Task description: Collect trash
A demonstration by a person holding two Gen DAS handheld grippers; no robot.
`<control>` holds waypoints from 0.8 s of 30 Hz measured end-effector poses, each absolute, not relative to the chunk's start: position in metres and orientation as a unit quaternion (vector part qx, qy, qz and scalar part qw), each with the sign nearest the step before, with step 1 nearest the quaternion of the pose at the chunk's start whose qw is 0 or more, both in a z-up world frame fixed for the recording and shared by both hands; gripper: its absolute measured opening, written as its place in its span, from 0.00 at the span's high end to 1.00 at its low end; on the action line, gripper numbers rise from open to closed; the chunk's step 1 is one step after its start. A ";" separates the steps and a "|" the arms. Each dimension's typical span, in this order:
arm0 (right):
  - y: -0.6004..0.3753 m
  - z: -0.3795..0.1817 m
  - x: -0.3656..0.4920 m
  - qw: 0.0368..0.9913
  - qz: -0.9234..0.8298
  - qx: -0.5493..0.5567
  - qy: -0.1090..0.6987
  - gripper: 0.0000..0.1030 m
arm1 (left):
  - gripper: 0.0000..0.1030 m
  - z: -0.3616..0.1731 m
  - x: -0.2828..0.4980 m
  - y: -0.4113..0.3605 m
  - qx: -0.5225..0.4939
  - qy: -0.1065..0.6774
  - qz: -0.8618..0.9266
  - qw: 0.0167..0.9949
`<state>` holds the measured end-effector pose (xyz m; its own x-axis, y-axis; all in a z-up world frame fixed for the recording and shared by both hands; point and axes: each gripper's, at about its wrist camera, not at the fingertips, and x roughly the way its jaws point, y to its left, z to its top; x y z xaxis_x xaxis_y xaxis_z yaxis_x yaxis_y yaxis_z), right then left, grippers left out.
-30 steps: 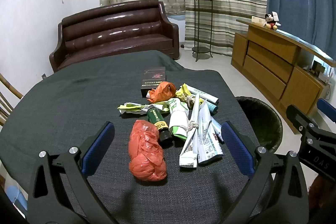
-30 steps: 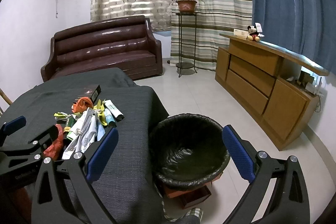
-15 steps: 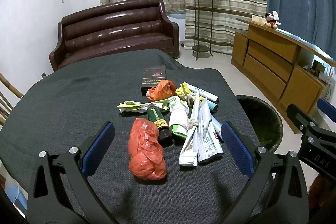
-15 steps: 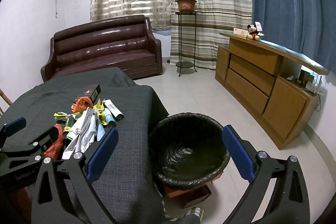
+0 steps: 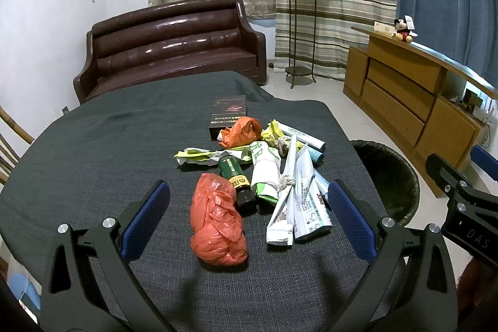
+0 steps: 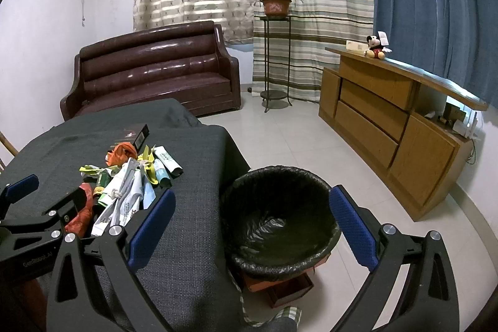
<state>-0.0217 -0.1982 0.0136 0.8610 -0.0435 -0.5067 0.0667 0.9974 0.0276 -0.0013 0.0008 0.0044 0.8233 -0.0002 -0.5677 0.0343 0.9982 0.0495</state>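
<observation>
While both claws hang spread wide and hold nothing, the trash lies heaped on the dark cloth of the worktop. Take the red bag as the marker, a crumpled lump at the near end of the heap. The left claw hovers just over it, one blue pad to either side, touching nothing. Just right of the red bag lies a small green bottle, dark cap toward me, touching the bag's upper edge. Right of that sits a green and white pack, then two long white folded wrappers tied with a bit of string. Beyond the red bag, further up the cloth, are a yellow-green wrapper, a smaller orange bag, a white tube and, furthest, a dark flat box.

Well to the right of the red bag, off the worktop's edge and on the floor, stands the bin, lined in black. The right claw is held above the edge of the worktop and the bin, its fingers far apart, the right-hand one over the bin's rim.
</observation>
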 end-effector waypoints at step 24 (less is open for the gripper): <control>-0.200 0.009 -0.022 0.963 -0.028 0.024 0.266 0.06 | 0.04 0.002 -0.002 0.002 0.028 0.302 -0.012 0.953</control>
